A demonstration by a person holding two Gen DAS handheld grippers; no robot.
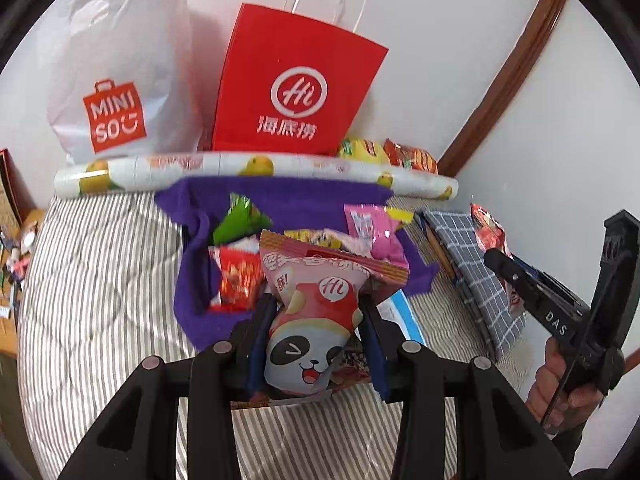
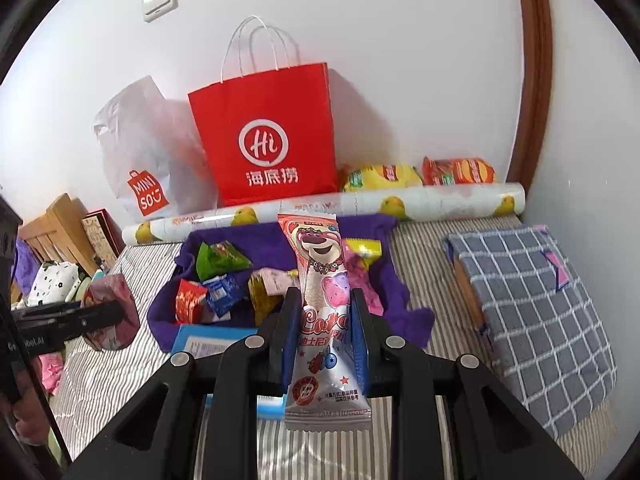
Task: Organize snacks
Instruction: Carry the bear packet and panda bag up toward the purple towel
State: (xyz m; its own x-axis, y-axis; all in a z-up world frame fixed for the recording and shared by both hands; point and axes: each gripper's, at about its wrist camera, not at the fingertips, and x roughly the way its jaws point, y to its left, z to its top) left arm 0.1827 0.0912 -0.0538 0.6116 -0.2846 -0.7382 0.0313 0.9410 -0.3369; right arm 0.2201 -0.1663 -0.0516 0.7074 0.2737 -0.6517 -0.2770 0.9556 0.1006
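My left gripper (image 1: 318, 304) is shut on a pink panda snack bag (image 1: 316, 300), lifted above a purple cloth (image 1: 280, 196) strewn with several snack packets (image 1: 236, 280). My right gripper (image 2: 324, 300) is shut on a long pink bear snack packet (image 2: 320, 280), held upright over the same purple cloth (image 2: 272, 248) and its packets (image 2: 218, 262). In the left wrist view, the right gripper (image 1: 500, 260) shows at the right edge with the packet in it. The left gripper (image 2: 116, 312) with the panda bag (image 2: 116, 300) appears at the left of the right wrist view.
A red paper bag (image 2: 272, 132) and a white Miniso plastic bag (image 2: 148, 148) lean on the wall behind a fruit-print roll (image 2: 400, 204). Yellow and orange snack bags (image 2: 420, 172) lie behind the roll. A checked cloth-covered box (image 2: 532, 312) sits right. Striped bedding (image 1: 100, 280) covers the surface.
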